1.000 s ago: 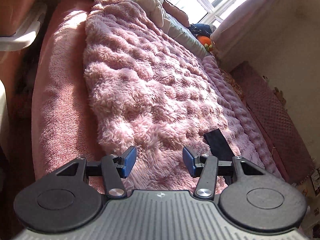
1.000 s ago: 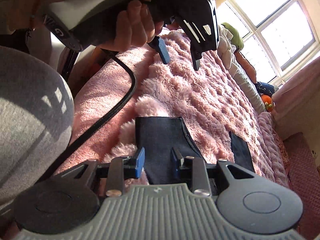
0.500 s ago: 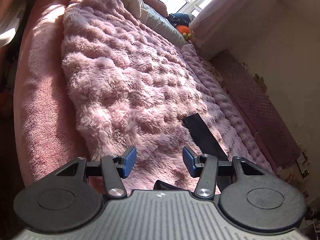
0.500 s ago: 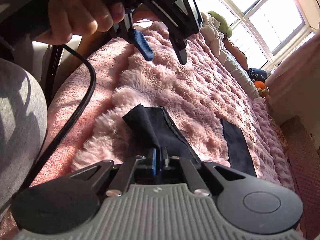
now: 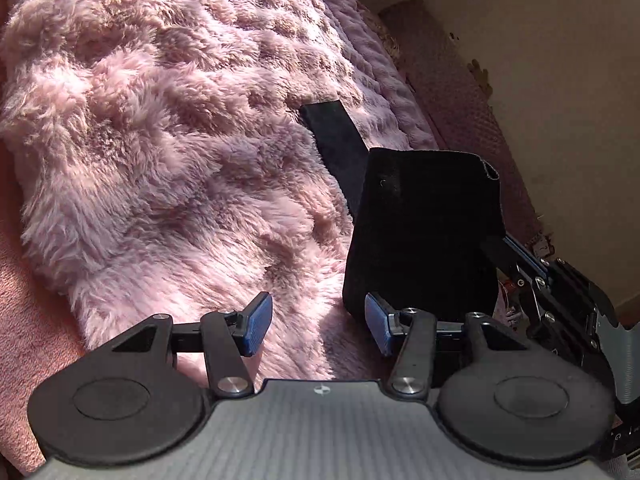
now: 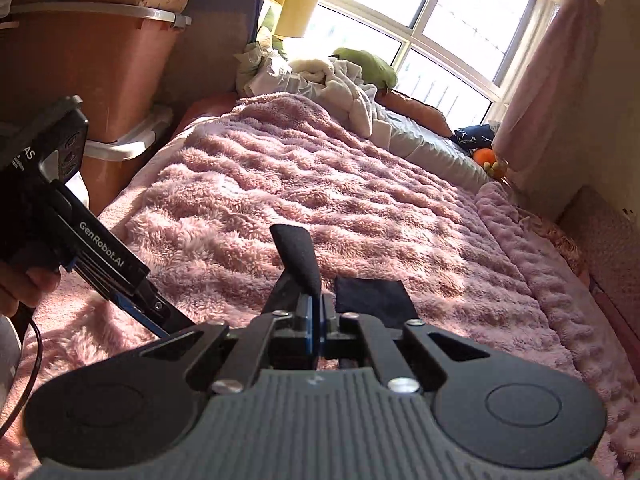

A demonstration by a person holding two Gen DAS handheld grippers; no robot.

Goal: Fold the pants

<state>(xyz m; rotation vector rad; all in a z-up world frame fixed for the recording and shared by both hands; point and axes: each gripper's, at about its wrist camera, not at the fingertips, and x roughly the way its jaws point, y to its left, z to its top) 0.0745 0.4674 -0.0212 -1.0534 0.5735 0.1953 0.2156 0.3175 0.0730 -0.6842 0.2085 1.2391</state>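
Dark navy pants (image 5: 420, 232) lie on a fluffy pink blanket (image 5: 168, 132). One leg end is lifted upright; the other leg (image 5: 336, 140) lies flat behind it. My right gripper (image 6: 316, 332) is shut on the lifted leg end (image 6: 298, 254), and its body shows at the right of the left wrist view (image 5: 560, 292). My left gripper (image 5: 318, 330) is open and empty, low over the blanket, just left of the lifted cloth. The flat leg also shows in the right wrist view (image 6: 372, 296).
A heap of white and green bedding (image 6: 332, 76) lies at the bed's far end by the window. An orange toy (image 6: 486, 158) sits in the far corner. Orange storage bins (image 6: 92, 72) stand left of the bed. A wall (image 5: 560, 60) runs along the right.
My right gripper has shut on the pant leg end and lifted it off the blanket. My left gripper has swung down and right toward the lifted cloth, still open.
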